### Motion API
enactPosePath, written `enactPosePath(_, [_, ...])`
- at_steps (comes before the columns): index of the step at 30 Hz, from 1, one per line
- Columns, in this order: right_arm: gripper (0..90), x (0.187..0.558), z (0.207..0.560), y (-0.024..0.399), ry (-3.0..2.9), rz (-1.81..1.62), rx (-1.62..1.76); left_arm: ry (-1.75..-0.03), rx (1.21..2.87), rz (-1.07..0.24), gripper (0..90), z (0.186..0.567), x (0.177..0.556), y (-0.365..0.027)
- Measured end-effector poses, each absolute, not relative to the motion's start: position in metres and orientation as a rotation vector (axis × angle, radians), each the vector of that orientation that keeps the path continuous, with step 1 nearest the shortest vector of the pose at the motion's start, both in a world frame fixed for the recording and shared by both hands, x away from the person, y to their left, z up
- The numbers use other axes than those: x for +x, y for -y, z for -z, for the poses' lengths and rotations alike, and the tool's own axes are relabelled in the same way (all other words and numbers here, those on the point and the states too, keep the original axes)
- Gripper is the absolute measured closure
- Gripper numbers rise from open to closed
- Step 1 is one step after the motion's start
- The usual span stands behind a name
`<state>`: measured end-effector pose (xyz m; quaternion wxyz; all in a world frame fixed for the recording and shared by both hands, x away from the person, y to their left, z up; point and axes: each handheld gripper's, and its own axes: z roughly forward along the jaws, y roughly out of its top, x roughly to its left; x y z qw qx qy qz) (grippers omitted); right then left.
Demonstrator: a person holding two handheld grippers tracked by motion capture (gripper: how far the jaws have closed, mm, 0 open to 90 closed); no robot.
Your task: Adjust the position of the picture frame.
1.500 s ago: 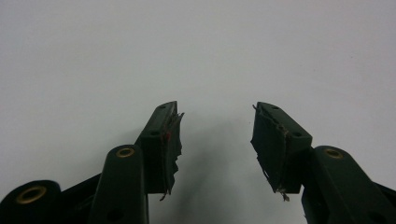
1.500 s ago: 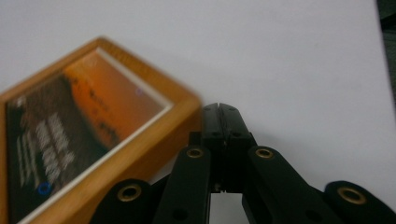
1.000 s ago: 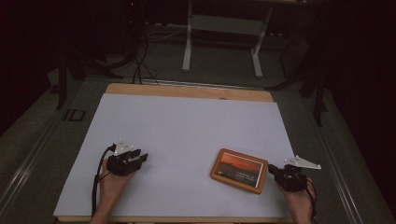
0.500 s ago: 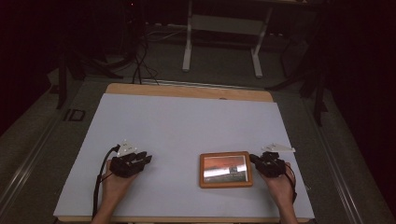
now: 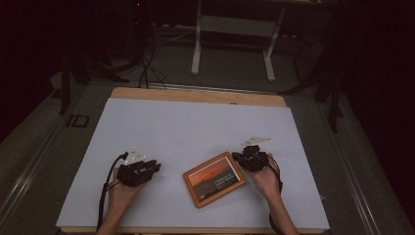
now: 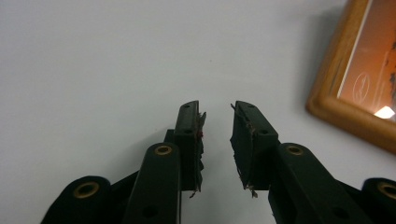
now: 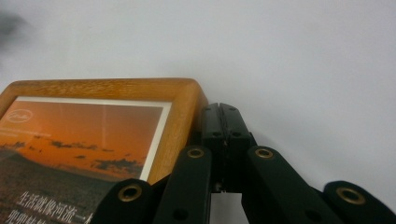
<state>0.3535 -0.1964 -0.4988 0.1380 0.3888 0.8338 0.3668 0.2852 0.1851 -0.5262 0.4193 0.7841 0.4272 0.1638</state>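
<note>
Light falls from above onto the white bench, while the room behind sinks into near black. In the high view the picture is soft and grainy. A bright glint sits on the glass of the wooden picture frame in the left gripper view, with a faint shadow beside it. Close jaws blur slightly.

Framed picture: white Chinese lines at lower edge, "生活就像河流" legible; small script logo top corner, unreadable.
</note>
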Motion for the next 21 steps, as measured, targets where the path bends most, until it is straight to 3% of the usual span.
enactPosePath(9, [90.0, 0.337, 0.496, 0.204, -2.431, -1.053, 1.084, -1.015, 1.973, -0.372, 76.1, 0.526, 0.284, -0.183])
enactPosePath(21, [90.0, 0.288, 0.497, 0.231, -2.393, -1.048, 1.073, -0.950, 1.992, -0.315, 90.0, 0.529, 0.290, -0.169])
